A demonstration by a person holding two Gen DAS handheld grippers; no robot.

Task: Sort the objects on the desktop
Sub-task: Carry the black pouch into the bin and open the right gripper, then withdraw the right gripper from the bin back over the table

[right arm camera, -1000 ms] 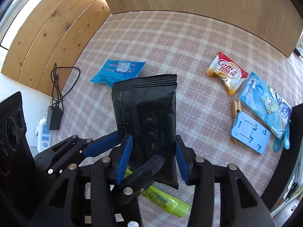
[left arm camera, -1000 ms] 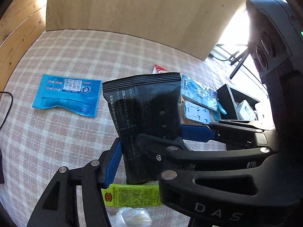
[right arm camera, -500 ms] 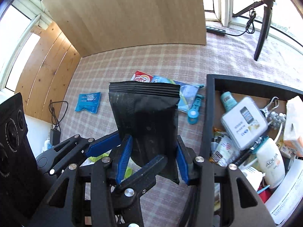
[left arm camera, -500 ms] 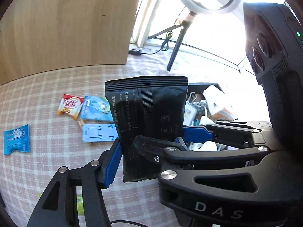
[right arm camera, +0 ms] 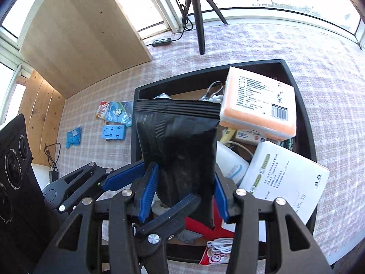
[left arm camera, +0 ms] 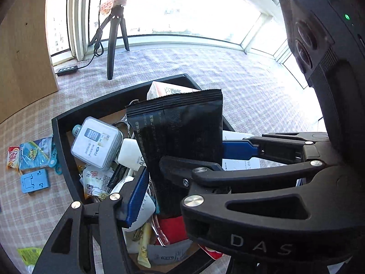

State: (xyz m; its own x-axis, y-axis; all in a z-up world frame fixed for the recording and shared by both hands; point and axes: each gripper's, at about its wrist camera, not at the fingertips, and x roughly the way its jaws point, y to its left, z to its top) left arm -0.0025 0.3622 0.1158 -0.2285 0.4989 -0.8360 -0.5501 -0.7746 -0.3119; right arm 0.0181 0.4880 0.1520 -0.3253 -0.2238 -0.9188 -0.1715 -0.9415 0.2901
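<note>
Both jaws still on black pouch (right arm camera: 180, 150), now over crowded box (right arm camera: 303, 114).

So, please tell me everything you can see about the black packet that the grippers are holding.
The black packet is a flat pouch of matte, foil-like plastic with a ribbed sealed band along its top edge and small pale print on one face. It looks sealed and slightly creased. It stands upright, held up over the crowded black box, not resting in it. The right gripper has its blue pads on both side edges near the bottom. The left gripper also grips its lower part.
</note>
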